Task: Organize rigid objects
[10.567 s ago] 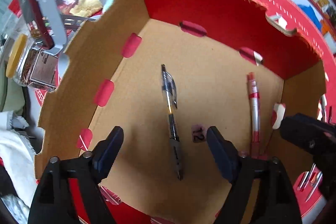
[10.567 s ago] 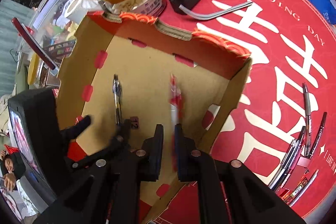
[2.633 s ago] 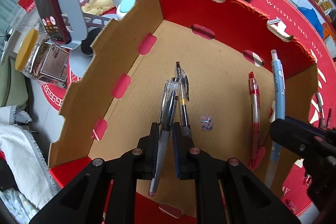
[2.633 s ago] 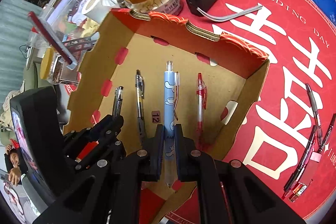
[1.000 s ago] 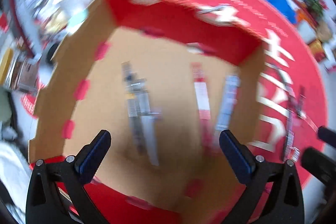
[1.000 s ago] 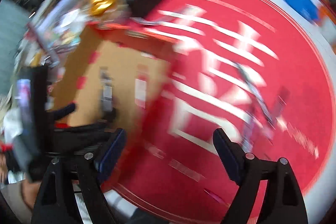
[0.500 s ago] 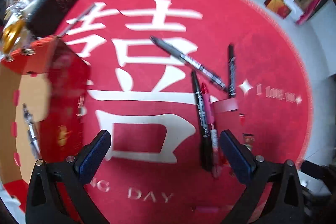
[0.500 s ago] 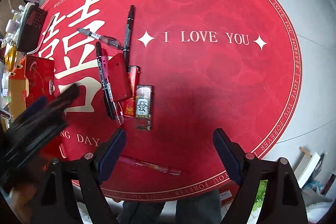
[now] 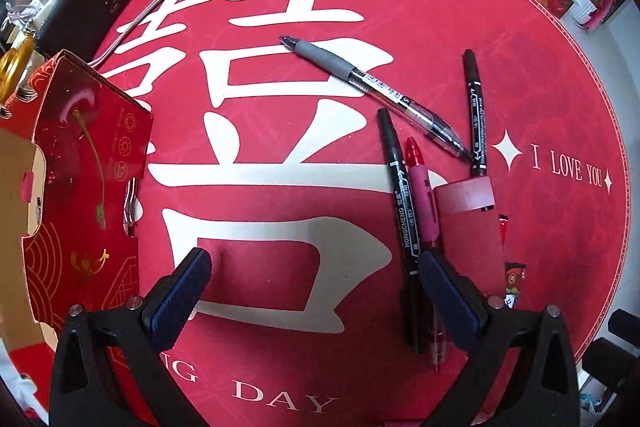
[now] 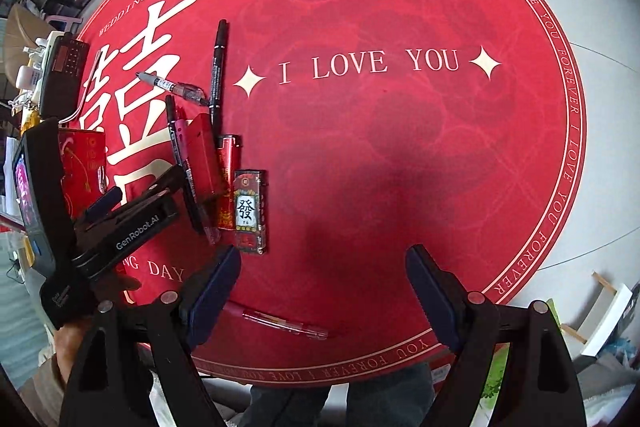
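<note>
On the worktop lies a round red mat (image 10: 400, 27) that carries all the loose things. At its left edge stands the cardboard box (image 9: 80, 167), where I judge the pens are collected; its inside is almost out of view, so I cannot tell what it holds now. Beside the box, further back, is a black radio (image 9: 88, 7). Both tools hang over the mat with nothing between the jaws: the left tool (image 9: 316, 291) has its jaws wide apart, near the group of pens, and the right tool (image 10: 320, 291) is spread wide too, above a bare part of the mat. Near the left tool lie a flat red pack (image 9: 468, 219), two smaller packs (image 10: 250, 211) next to it, then the pens: a grey-grip pen (image 9: 372, 83), two black markers (image 9: 400, 203) (image 9: 476, 115) and a pink pen (image 9: 420, 195) that touches the first marker. One more red pen (image 10: 280, 323) lies apart, close to the near edge of the mat, just under the right tool. I judge the task is in the middle: five pens are still outside the box, and each tool seems ready to take the pen nearest to it.
</note>
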A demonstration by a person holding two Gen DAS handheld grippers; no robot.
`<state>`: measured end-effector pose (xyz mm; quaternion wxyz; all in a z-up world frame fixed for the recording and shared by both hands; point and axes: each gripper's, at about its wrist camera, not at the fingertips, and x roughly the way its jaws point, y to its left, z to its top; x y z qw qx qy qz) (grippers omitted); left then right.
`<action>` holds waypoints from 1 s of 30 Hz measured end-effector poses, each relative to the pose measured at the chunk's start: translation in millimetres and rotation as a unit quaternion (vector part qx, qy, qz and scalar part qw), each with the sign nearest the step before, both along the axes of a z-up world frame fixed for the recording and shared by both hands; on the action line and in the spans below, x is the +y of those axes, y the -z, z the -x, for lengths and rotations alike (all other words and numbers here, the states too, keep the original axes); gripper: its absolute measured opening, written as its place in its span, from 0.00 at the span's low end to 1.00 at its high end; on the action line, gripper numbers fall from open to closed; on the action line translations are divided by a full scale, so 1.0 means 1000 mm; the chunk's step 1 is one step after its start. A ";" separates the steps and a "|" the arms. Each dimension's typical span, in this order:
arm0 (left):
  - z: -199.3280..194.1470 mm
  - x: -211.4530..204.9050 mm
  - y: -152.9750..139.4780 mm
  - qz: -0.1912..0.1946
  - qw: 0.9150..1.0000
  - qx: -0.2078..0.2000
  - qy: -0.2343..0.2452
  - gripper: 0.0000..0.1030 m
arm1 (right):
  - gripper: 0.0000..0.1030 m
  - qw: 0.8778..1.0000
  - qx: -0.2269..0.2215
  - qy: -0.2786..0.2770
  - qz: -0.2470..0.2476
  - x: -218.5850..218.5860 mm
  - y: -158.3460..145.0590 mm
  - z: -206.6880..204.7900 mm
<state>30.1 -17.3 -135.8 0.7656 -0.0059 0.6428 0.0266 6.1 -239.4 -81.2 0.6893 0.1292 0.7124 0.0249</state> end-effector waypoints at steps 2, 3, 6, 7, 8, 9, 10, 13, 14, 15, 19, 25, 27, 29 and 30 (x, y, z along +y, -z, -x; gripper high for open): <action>0.000 0.001 -0.001 -0.002 1.000 -0.001 -0.009 1.00 | 0.83 1.000 -0.001 0.002 -0.001 -0.002 0.000 -0.001; 0.000 0.003 0.000 0.008 1.000 0.004 -0.017 1.00 | 0.83 1.000 -0.002 0.003 -0.001 -0.003 0.000 -0.001; -0.004 -0.001 0.004 0.012 1.000 0.015 -0.012 1.00 | 0.83 1.000 -0.001 0.004 -0.002 -0.003 0.001 -0.001; -0.005 -0.006 0.005 0.002 1.000 0.016 -0.004 1.00 | 0.83 1.000 0.000 0.005 -0.002 -0.003 0.001 -0.001; -0.006 -0.008 0.007 -0.002 1.000 0.018 -0.003 1.00 | 0.83 1.000 0.000 0.005 -0.003 -0.003 0.001 -0.001; -0.007 -0.008 0.008 -0.001 1.000 0.020 -0.007 1.00 | 0.83 1.000 0.001 0.003 -0.005 -0.002 0.002 -0.001; -0.007 -0.006 0.008 -0.002 1.000 0.018 -0.015 1.00 | 0.83 1.000 0.001 -0.001 -0.005 0.000 0.002 -0.002; -0.006 0.002 0.005 -0.027 0.999 0.008 -0.034 1.00 | 0.83 1.000 0.002 -0.013 0.000 0.007 0.004 -0.003; -0.007 0.006 0.005 -0.028 0.999 0.009 -0.036 1.00 | 0.83 1.000 0.001 -0.015 0.001 0.009 0.006 -0.003; -0.007 0.008 0.006 -0.023 0.999 0.012 -0.038 1.00 | 0.83 1.000 0.002 -0.017 0.000 0.014 0.009 -0.005; -0.008 0.007 0.005 -0.026 0.999 0.010 -0.033 1.00 | 0.83 1.000 0.008 -0.023 0.002 0.034 0.026 -0.009; -0.004 0.003 0.006 -0.024 0.999 -0.003 -0.026 1.00 | 0.83 0.999 0.007 -0.033 0.032 0.063 0.050 -0.012; 0.000 0.003 0.007 -0.019 1.000 -0.002 -0.023 1.00 | 0.83 0.998 0.009 -0.044 0.049 0.071 0.057 -0.010; 0.001 0.007 0.006 -0.015 1.000 -0.002 -0.022 1.00 | 0.83 0.997 -0.001 -0.052 0.061 0.074 0.056 -0.009; 0.002 0.008 0.006 -0.012 1.000 -0.002 -0.022 1.00 | 0.82 0.997 -0.003 -0.053 0.064 0.073 0.056 -0.008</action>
